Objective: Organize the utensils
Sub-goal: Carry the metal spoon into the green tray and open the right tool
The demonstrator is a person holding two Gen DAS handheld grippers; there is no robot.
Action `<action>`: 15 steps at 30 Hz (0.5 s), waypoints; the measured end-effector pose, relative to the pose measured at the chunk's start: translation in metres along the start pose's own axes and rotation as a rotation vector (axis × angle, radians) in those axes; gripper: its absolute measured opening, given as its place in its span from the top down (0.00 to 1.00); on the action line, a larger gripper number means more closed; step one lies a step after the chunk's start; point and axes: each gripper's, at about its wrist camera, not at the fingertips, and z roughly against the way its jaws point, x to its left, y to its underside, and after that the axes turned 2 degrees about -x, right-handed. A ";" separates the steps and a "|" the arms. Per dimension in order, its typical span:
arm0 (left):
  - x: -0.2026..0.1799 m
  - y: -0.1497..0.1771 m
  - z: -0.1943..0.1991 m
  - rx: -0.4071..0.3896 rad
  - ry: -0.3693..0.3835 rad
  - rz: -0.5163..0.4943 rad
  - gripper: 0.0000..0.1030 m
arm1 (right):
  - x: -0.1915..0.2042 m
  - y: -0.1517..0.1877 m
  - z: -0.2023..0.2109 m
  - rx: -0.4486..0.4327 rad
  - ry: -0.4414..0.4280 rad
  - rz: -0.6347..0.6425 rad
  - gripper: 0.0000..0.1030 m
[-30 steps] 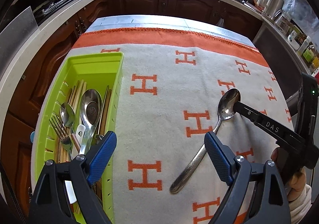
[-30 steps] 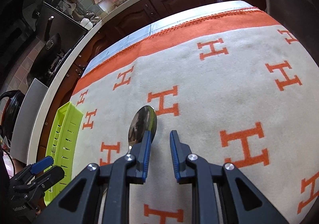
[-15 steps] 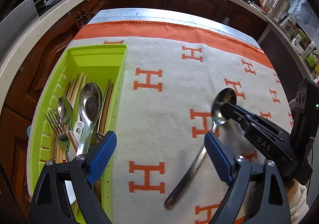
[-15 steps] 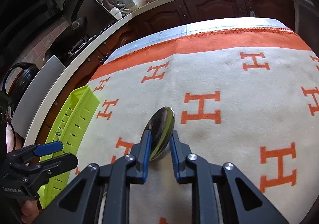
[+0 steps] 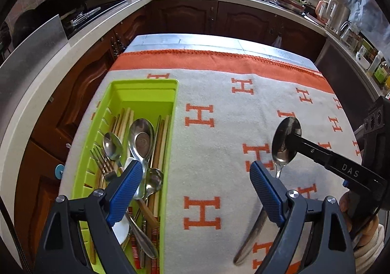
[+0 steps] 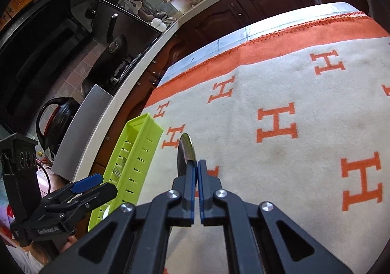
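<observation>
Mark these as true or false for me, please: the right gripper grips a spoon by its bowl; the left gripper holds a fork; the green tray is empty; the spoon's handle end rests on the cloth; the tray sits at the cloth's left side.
1. The right gripper grips the spoon by its bowl. True.
2. The left gripper holds a fork. False: it is open and holds nothing.
3. The green tray is empty. False: it holds spoons, a fork and chopsticks.
4. The spoon's handle end rests on the cloth. True, as far as the left wrist view shows.
5. The tray sits at the cloth's left side. True.
</observation>
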 end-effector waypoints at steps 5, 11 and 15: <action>0.019 0.002 0.014 -0.019 -0.018 0.038 0.14 | 0.016 -0.003 0.011 -0.001 0.003 0.003 0.98; 0.041 0.008 0.037 -0.057 -0.028 0.080 0.14 | 0.037 -0.006 0.024 -0.007 -0.018 -0.006 0.98; 0.057 0.011 0.051 -0.085 -0.043 0.094 0.14 | 0.054 -0.011 0.028 -0.004 -0.039 -0.011 0.98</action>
